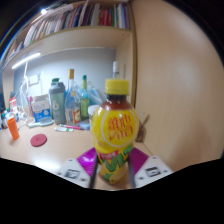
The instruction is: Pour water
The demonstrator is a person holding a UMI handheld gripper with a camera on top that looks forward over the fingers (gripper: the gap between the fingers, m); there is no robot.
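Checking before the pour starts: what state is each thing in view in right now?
Yellow bottle: upright, yellow cap on, held between the jaws.
Gripper: jaws closed on the yellow bottle, pink pads against its lower part.
Bottles on the desk: standing upright, untouched.
Red lid: lying flat on the desk.
Books on the shelf: standing in a row.

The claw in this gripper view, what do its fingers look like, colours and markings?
The claw has two fingers with magenta pads on their inner faces. Lower down, each finger carries a white plate printed with black square marker patterns. No cables or sleeves are visible.
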